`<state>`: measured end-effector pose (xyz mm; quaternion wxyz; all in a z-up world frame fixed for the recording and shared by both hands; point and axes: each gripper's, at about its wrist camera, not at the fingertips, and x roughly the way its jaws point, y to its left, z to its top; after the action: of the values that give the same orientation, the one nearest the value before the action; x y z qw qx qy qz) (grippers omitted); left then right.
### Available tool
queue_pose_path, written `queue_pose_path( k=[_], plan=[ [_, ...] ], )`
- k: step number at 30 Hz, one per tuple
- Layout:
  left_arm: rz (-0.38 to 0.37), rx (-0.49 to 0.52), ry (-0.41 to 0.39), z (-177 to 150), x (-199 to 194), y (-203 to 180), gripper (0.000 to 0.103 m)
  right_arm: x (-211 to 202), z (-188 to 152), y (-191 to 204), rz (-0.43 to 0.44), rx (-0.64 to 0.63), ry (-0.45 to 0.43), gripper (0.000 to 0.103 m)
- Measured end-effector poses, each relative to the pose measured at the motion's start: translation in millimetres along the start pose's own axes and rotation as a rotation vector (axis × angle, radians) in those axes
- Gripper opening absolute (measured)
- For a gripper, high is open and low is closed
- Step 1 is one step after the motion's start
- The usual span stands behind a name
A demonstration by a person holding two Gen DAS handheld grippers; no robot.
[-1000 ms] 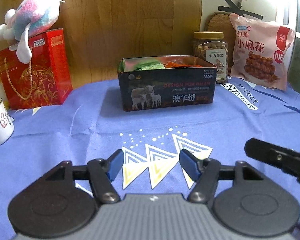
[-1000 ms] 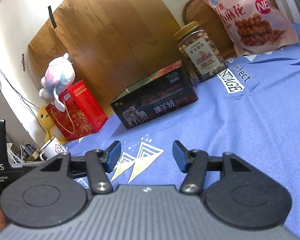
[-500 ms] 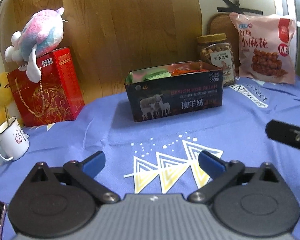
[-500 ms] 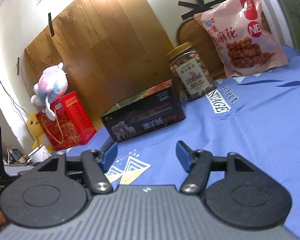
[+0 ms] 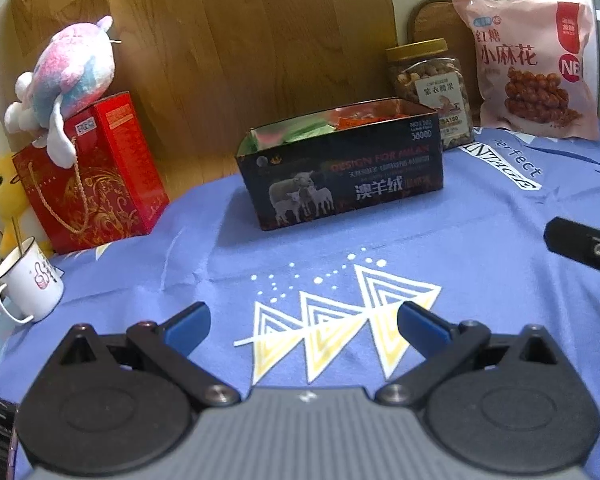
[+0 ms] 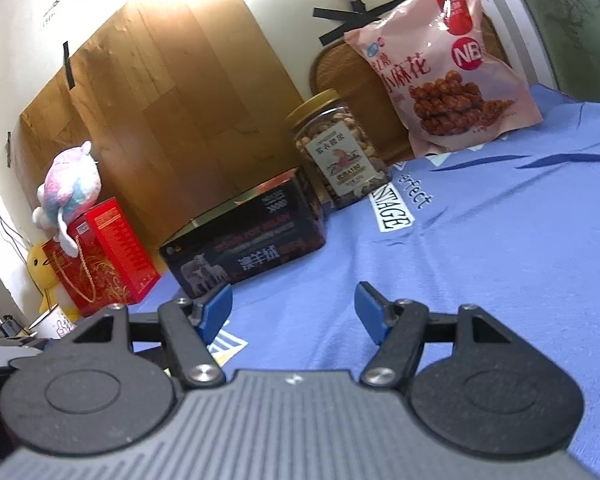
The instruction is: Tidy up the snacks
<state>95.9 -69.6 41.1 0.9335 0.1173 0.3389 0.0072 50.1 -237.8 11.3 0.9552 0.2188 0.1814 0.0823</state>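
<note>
Left to right, the left gripper (image 5: 302, 326) gapes wide and empty over the cloth (image 5: 480, 240), the tin (image 5: 340, 168) stands mid-table with jar (image 5: 428, 84) and bag (image 5: 532, 64) behind, so the right gripper (image 6: 292, 312), also open and empty, should probably approach the jar squarely.

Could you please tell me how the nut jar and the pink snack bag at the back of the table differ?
The nut jar is a clear, rigid container with a gold lid, its nuts visible; the pink snack bag is soft and opaque, showing only a printed picture. The nut jar stands upright on its own and is shorter; the pink snack bag leans back. Both sit behind the black tin, sealed.
</note>
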Motion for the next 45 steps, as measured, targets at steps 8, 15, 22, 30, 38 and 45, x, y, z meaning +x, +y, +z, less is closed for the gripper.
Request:
queue_pose_path(
  k=[8,15,22,30,38,45],
  plan=[
    [0.044,0.013,-0.002,3,5,-9,0.103,1,0,-11,0.034,0.058,0.006,0.074],
    [0.066,0.028,0.001,4,7,-13,0.103,0,0,-12,0.053,0.066,0.008,0.074],
    [0.08,0.036,-0.005,3,7,-13,0.103,0,0,-11,0.057,0.064,0.007,0.074],
    [0.085,0.046,-0.009,2,7,-13,0.103,0,0,-14,0.065,0.08,0.013,0.074],
    [0.079,0.053,-0.01,1,4,-14,0.103,2,2,-27,0.087,0.169,0.035,0.075],
    [0.103,0.069,-0.017,0,4,-16,0.103,1,1,-27,0.095,0.168,0.037,0.075]
  ],
)
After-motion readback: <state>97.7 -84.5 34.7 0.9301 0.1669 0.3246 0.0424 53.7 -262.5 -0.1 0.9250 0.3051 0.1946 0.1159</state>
